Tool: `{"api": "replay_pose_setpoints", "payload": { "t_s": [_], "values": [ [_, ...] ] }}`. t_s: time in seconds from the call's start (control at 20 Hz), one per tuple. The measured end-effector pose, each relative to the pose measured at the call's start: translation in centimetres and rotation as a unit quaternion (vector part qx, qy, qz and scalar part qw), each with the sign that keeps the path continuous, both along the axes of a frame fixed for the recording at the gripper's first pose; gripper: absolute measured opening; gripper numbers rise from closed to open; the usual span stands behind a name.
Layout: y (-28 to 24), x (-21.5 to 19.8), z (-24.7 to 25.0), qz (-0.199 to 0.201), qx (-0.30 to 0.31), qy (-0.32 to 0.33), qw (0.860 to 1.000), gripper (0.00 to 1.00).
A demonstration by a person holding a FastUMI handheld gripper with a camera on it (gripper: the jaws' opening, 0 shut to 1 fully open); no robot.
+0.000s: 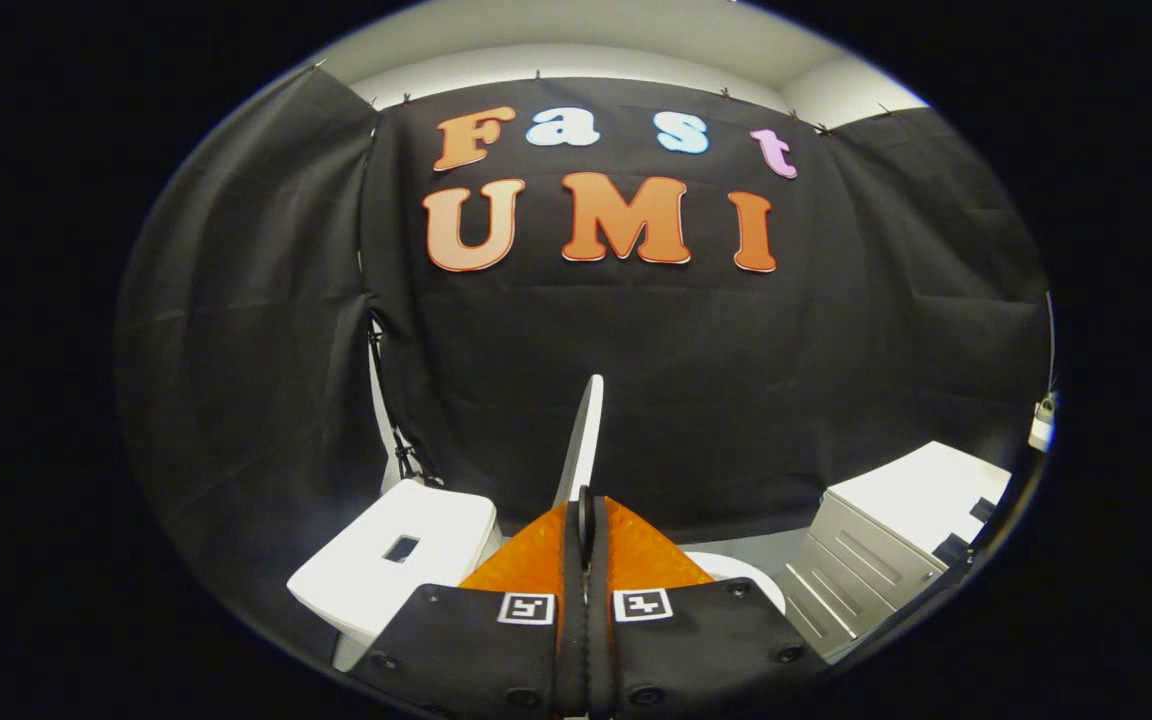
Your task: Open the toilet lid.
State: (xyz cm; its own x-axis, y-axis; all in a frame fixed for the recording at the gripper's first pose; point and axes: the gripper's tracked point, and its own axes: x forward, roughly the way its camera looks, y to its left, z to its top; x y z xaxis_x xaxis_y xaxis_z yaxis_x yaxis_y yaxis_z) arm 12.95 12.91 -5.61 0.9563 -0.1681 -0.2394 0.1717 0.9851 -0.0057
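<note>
Jaws clamped on edge of toilet lid, lid raised near upright, tank beside it. Judgement: hold grip firm, follow hinge arc, ease lid back, release gently.

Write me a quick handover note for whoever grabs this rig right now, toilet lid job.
Hand-held gripper: fingers closed on the edge of the toilet lid, which runs up edge-on from between them.
Lid: raised, roughly upright, ahead of the fingers; tank to its left, bowl rim low on the right, drawer cabinet further right.
Done: lid lifted.
Left: probably lean it back to rest, then let go.
</note>
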Motion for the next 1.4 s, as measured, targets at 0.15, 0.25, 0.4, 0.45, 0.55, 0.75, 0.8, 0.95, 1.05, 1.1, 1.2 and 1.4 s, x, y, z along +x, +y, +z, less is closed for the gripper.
{"api": "replay_pose_setpoints", "payload": {
  "t_s": [0.15, 0.25, 0.4, 0.45, 0.55, 0.75, 0.8, 0.95, 1.05, 1.1, 1.2, 1.4],
  "values": [
    [1.9, 0.2, 0.3, 0.004, 0.001, -0.004, 1.000, 0.08],
    [3.2, 0.5, 0.5, 0.009, -0.004, -0.008, 1.000, 0.08],
    [5.6, 0.9, 0.9, 0.020, -0.027, -0.009, 0.999, 0.08],
    [6.4, 1.1, 0.9, 0.024, -0.034, -0.010, 0.999, 0.08],
    [7.8, 1.2, 0.8, 0.027, -0.039, -0.010, 0.999, 0.08],
    [10.2, 1.5, 0.9, 0.034, -0.047, -0.006, 0.998, 0.08],
    [10.7, 1.5, 0.8, 0.035, -0.054, -0.005, 0.998, 0.08],
    [12.9, 1.9, 0.7, 0.046, -0.076, 0.001, 0.996, 0.08],
    [14.6, 2.1, 0.5, 0.056, -0.092, 0.003, 0.994, 0.08],
    [15.6, 2.1, 0.4, 0.061, -0.099, 0.004, 0.993, 0.08],
    [17.4, 2.4, 0.2, 0.074, -0.108, 0.003, 0.991, 0.08],
    [20.5, 2.8, -0.3, 0.102, -0.149, 0.005, 0.983, 0.08]
  ]
}}
